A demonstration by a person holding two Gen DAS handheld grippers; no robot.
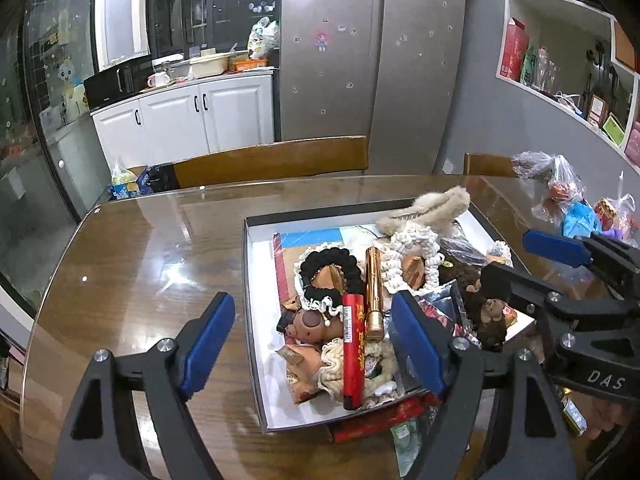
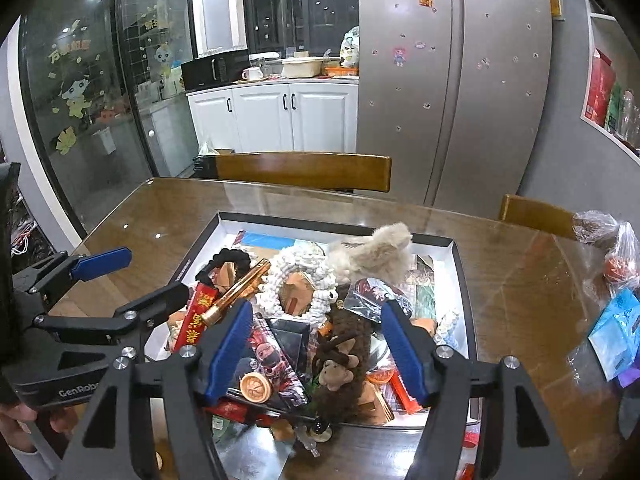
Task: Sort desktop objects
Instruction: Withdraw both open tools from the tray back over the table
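Both the left gripper [image 1: 316, 344] and the right gripper [image 2: 316, 354] hover with jaws spread and empty over the tray [image 1: 256, 320], where the sorted objects are heaped, ready for selection.

Tabletop [image 1: 140, 264] left of my box [image 1: 250, 280] lies bare: free approach there. Box piled high: red tube [image 1: 353, 354], gold tube [image 1: 374, 292], scrunchies, fur clip [image 2: 372, 256]. Plastic bags [image 2: 616, 280] crowd the right edge. Chair [image 2: 304, 172] blocks the far side.
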